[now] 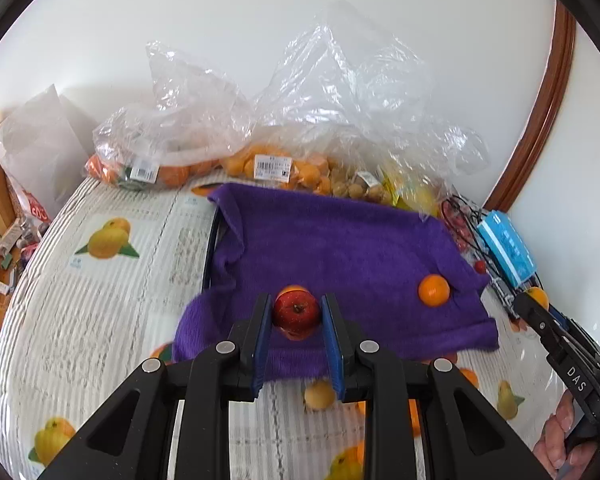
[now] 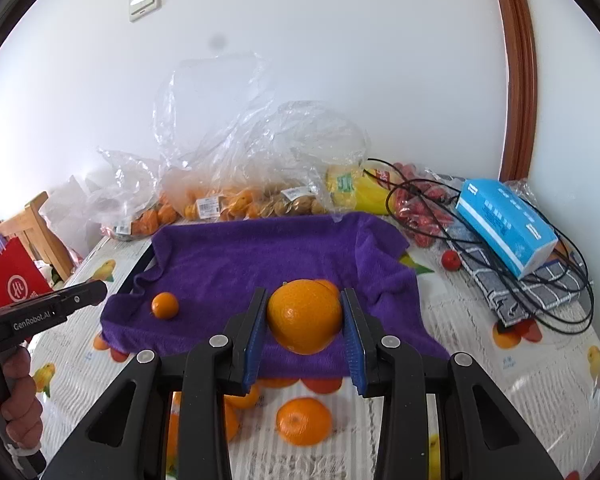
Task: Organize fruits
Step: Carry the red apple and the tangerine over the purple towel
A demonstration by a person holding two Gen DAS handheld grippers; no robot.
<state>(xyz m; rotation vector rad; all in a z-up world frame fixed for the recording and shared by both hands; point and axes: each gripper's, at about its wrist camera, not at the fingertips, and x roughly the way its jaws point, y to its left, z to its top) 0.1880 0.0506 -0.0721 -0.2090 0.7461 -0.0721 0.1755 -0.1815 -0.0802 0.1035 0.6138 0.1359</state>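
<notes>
Left tongs (image 1: 296, 316) clamp a red apple (image 1: 296, 311); right tongs (image 2: 305, 318) clamp a large orange (image 2: 305, 316), both above the purple towel's (image 1: 340, 248) near edge. A small orange (image 1: 433, 290) lies on the towel. Far: bagged fruit (image 1: 272, 166); right: blue box (image 2: 508, 226), black cable (image 2: 540, 292).

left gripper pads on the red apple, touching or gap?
Touching. The left wrist view shows the left gripper with both blue pads pressed against the sides of the red apple, no gap on either side.
</notes>
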